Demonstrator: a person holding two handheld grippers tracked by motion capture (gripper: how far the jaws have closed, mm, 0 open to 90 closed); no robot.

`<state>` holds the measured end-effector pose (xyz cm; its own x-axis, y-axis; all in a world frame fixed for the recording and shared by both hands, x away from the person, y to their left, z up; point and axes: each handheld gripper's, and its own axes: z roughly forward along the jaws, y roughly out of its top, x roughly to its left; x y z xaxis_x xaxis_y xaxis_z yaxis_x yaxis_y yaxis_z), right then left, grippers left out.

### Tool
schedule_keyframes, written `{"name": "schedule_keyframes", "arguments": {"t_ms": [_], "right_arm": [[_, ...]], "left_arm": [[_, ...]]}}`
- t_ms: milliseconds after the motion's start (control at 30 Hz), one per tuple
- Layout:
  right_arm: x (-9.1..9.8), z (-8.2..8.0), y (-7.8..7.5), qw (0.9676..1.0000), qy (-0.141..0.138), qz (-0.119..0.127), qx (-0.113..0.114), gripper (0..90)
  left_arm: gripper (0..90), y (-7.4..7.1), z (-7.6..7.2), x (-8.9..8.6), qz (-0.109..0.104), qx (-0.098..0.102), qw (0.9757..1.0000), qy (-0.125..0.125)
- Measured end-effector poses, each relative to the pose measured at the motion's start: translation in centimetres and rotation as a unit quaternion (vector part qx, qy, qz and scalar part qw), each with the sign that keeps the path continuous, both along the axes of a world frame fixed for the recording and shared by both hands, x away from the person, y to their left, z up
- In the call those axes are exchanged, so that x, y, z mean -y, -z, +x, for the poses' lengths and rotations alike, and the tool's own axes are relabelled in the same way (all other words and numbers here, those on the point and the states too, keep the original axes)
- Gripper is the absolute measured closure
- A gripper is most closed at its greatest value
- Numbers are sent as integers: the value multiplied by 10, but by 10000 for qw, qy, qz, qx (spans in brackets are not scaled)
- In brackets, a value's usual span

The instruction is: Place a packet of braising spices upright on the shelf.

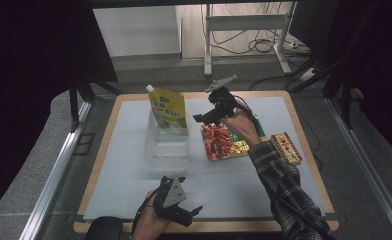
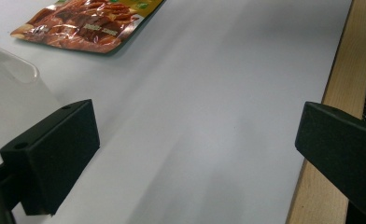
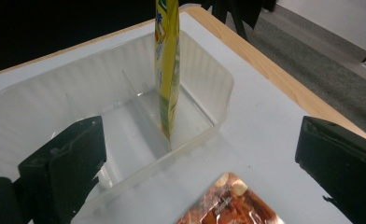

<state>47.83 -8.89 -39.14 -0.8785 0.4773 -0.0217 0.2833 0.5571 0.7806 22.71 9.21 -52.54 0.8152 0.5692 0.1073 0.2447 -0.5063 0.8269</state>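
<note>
My right fingers point(image 1: 202, 118) are wide apart, up over the red pack point(image 1: 218, 141), holding nothing. The yellow pouch point(image 1: 169, 110) stands in the clear tub point(image 1: 166, 150). My left fingers point(image 1: 190, 196) are apart too, low near the worktop point(image 1: 244, 185) edge.

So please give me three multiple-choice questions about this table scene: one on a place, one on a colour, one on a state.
1. Where does the yellow spouted pouch stand?
A inside the clear plastic bin
B on the red snack packet
C on the floor

2. What colour is the flat box at the right edge?
A blue
B red and gold
C white

3. How are the right gripper fingers?
A shut on the pouch
B shut, empty
C open, empty

Answers: 1 A, its bottom sits within the bin walls. 2 B, seen from above. 3 C, wide gap between them.
</note>
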Motion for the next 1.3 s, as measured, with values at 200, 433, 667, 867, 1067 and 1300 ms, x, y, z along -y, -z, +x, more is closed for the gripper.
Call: {"name": "schedule_keyframes", "arguments": {"t_ms": [200, 433, 667, 867, 1067, 1300], "right_arm": [[23, -6, 5, 9998, 103, 80, -132, 16], [49, -13, 13, 9988, 412, 144, -222, 8], [69, -19, 20, 9979, 607, 71, -213, 8], [83, -22, 31, 9956, 888, -59, -284, 8], [97, -23, 44, 9936, 1058, -205, -347, 22], [116, -24, 53, 9901, 1362, -279, -190, 132]], "left_arm": [[0, 0, 0, 0, -10, 5, 10000, 0], [0, 1, 1, 0, -109, -79, 9999, 9], [0, 1, 2, -2, -160, -116, 9998, -7], [0, 1, 2, -2, -154, -94, 9998, 5], [0, 1, 3, -3, -84, -74, 9999, 0], [0, 1, 3, -2, -85, -58, 9999, -3]]}}
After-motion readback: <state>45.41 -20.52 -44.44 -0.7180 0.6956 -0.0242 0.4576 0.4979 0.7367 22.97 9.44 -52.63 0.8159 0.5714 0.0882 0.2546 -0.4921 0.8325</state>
